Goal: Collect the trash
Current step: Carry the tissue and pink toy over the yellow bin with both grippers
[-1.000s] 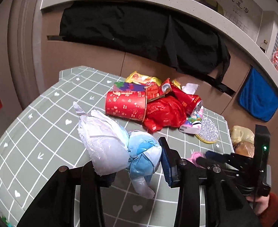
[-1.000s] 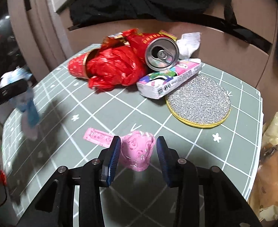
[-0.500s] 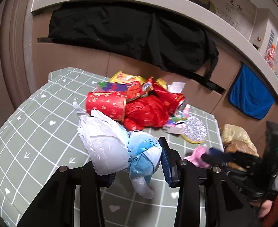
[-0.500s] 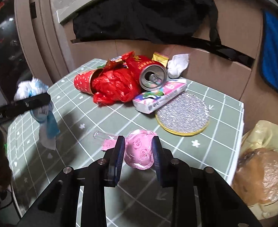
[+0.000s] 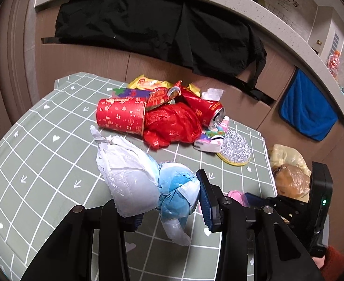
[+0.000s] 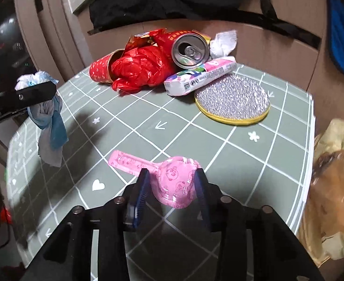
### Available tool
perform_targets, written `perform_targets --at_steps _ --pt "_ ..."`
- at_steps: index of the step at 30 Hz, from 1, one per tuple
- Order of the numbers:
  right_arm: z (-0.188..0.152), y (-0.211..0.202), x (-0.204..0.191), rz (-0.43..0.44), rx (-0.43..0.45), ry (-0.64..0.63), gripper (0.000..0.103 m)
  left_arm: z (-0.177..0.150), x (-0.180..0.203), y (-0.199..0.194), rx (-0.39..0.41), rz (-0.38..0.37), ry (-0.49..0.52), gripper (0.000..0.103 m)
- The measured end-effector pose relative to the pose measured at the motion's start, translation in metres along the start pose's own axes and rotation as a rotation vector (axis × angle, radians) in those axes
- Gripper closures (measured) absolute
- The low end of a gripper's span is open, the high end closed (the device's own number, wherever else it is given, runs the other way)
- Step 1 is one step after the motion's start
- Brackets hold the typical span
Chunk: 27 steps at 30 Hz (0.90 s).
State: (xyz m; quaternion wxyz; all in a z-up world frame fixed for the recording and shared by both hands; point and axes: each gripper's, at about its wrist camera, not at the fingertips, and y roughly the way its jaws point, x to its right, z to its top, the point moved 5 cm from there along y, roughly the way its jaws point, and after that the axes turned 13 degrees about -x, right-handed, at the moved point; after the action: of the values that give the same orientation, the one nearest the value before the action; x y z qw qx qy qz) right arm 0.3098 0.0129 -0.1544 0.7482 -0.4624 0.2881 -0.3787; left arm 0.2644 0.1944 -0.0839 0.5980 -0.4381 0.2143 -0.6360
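On the table (image 6: 242,164), the can (image 6: 189,50) lies on top of the tissue pack (image 6: 200,77); right of the can the coaster (image 6: 232,99), left the cup (image 6: 100,71).

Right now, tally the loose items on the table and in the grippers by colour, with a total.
Red: 4: paper cup, plastic bag, can, torn wrapper
Pink: 2: wrapper, tissue pack
White and blue: 1: bag
White: 1: crumpled tissue
Yellow: 1: packet
Purple: 1: packet
Silver: 1: round mat
Total: 11

Green grid-cloth table (image 5: 43,145) before brown panelled wall (image 5: 83,63)

Black cloth (image 5: 148,30) drapes upper centre; blue towel (image 5: 307,114) hangs at right.
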Motion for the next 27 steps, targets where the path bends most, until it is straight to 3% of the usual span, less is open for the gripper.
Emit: perform_targets --at_steps 2,4,6,10,15,21,27 --pt "0.001 0.000 -0.002 -0.034 0.006 -0.004 0.067 -0.002 -0.002 0.001 -0.003 0.004 -0.005 0.062" --pt "0.001 -0.002 0.002 -0.014 0.014 0.018 0.074 -0.003 -0.003 0.001 -0.006 0.009 -0.006 0.062" --pt "0.002 -0.008 0.004 0.034 0.030 0.031 0.075 -0.002 -0.002 -0.001 0.000 0.021 0.001 0.062" --pt "0.012 -0.037 0.011 0.016 0.111 0.029 0.075 0.011 0.016 -0.013 0.044 0.033 0.041 0.062" --pt "0.034 -0.106 0.034 -0.026 0.274 0.029 0.075 0.050 0.071 -0.047 0.179 0.055 0.149 0.062" --pt "0.051 -0.202 0.077 -0.173 0.464 0.017 0.075 0.096 0.149 -0.086 0.366 0.095 0.253 0.062" --pt "0.033 -0.264 0.134 -0.298 0.544 0.073 0.075 0.109 0.222 -0.084 0.420 0.062 0.344 0.062"
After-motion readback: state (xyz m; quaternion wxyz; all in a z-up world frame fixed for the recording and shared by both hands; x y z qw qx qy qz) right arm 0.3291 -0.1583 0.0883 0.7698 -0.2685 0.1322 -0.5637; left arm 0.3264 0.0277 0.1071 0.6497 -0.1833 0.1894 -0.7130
